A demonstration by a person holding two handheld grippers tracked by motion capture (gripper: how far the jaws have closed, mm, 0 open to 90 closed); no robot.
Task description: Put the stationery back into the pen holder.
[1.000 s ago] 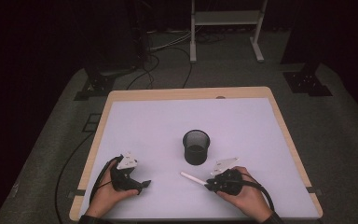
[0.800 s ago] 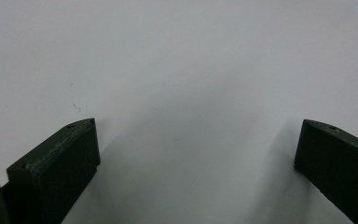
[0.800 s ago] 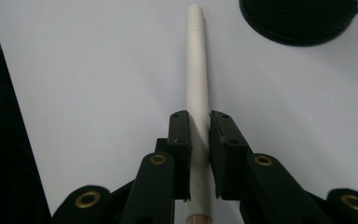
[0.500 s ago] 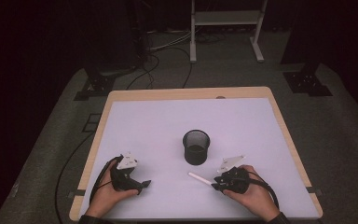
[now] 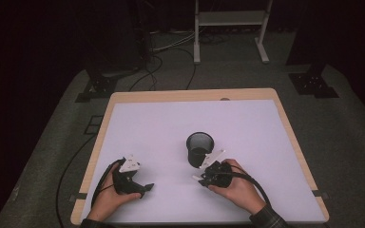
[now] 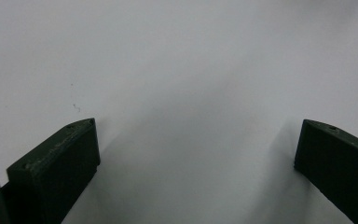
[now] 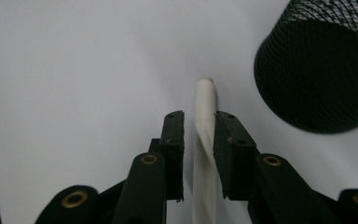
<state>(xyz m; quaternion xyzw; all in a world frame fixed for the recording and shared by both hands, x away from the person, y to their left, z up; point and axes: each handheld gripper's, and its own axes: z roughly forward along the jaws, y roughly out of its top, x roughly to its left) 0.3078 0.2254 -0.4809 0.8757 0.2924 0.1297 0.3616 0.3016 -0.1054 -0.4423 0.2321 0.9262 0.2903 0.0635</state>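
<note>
A white pen (image 7: 205, 100) lies between the two jaws of my right gripper (image 7: 199, 120), which is shut on its shaft; the pen's tip sticks out ahead of the jaws, just above the white table top. From above, a short end of the pen (image 5: 197, 178) shows left of the right gripper (image 5: 208, 175). A black mesh cup (image 5: 200, 148) stands upright just beyond that gripper, and it sits at the upper right in the right gripper view (image 7: 321, 70). My left gripper (image 5: 141, 188) rests near the front left of the table, its jaws wide open (image 6: 198, 135) over bare surface.
The table (image 5: 171, 123) has a white top with a wooden rim (image 5: 195, 95). Dark floor, cables and stand legs (image 5: 228, 52) lie beyond the far edge.
My right gripper has moved left and toward the cup along the pen, so less of the pen shows beyond it. The left gripper has stayed put.
</note>
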